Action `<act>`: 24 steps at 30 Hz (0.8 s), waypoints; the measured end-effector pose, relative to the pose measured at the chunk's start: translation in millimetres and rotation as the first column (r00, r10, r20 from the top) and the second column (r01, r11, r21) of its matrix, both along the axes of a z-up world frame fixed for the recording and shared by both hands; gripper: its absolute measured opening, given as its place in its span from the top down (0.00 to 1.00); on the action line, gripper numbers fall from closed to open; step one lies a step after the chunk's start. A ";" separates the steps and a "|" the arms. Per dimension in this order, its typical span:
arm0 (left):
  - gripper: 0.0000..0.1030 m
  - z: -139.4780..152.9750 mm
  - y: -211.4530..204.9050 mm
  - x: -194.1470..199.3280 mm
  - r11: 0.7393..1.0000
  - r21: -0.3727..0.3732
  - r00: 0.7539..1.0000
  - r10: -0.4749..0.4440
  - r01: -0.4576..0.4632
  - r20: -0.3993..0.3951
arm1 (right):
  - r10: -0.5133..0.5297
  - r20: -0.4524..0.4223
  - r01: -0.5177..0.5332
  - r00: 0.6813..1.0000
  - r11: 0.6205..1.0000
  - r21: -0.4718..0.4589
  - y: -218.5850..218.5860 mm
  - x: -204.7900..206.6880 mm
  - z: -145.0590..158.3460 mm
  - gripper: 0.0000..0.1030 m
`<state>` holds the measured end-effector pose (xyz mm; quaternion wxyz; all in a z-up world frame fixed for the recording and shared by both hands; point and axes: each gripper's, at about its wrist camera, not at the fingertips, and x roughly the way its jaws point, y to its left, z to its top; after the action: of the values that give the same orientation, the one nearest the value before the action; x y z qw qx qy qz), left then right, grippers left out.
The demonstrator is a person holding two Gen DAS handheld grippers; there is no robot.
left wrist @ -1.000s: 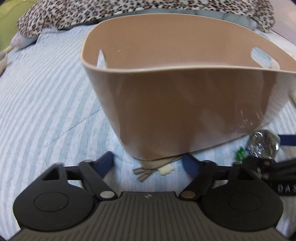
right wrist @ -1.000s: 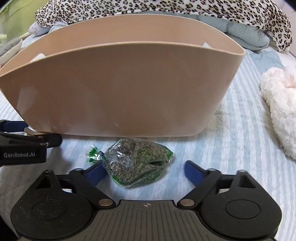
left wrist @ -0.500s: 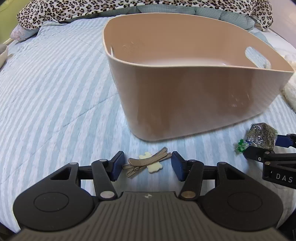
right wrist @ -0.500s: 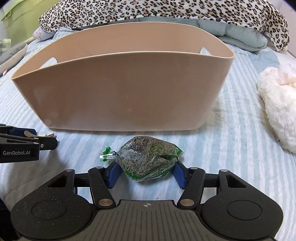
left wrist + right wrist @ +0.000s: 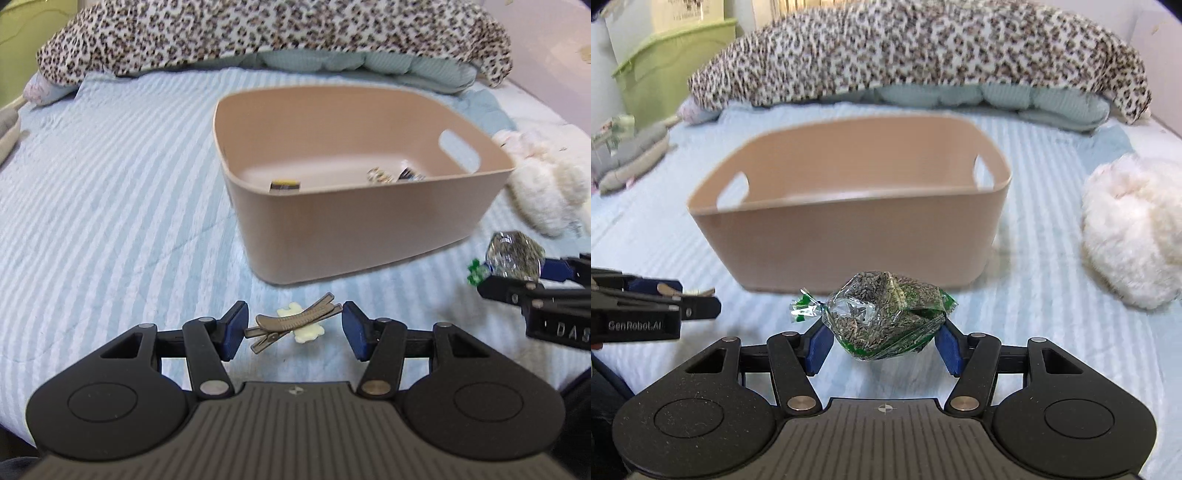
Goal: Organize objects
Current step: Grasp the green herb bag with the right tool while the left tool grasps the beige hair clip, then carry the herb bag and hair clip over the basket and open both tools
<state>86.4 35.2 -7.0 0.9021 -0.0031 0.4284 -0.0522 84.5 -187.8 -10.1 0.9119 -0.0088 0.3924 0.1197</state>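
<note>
My left gripper point(image 5: 293, 330) has its blue pads closed in on a brown hair clip point(image 5: 291, 321), which spans the gap crosswise with its long axis running pad to pad, a pale little charm showing behind it; I judge the grip to be end to end and therefore slim. Its jaws have been closing within the last second, the clip between them. My right gripper point(image 5: 882, 341) is clamped on a clear bag of dried herbs point(image 5: 886, 317) with green print, the knotted neck sticking out to the left; those jaws also drew in on it over the same second. Both things hang clear of the striped bed cover point(image 5: 110, 221). Straight ahead of each gripper, and lower, stands the tan basket point(image 5: 369, 221), its open mouth up and a few small items already on its floor. From the left view the basket lies ahead and a bit right; from the right view it is dead centre, so the right hand looks better lined up. Both grippers point forward and down, side by side, near the basket's front wall.
</note>
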 end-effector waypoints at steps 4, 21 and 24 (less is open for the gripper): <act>0.44 24.1 -2.6 -8.7 1.000 -0.012 0.999 -0.018 0.019 0.045 | -0.004 0.070 0.003 0.998 1.000 0.016 -7.1 -2.6 23.9 0.45; 0.44 103.1 -36.1 40.4 0.999 0.030 0.964 -0.051 0.045 0.262 | -0.009 0.283 0.010 0.959 1.000 -0.001 -4.6 52.5 86.0 0.45; 0.44 96.1 -44.5 61.9 0.998 0.050 0.966 -0.039 0.027 0.256 | -0.008 0.270 0.010 0.963 1.000 -0.004 0.1 71.7 83.1 0.45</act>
<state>148.3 -9.3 89.1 0.9487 0.0315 0.3093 -0.0571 156.2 -187.7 73.0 0.9574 -0.0256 0.2648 0.1123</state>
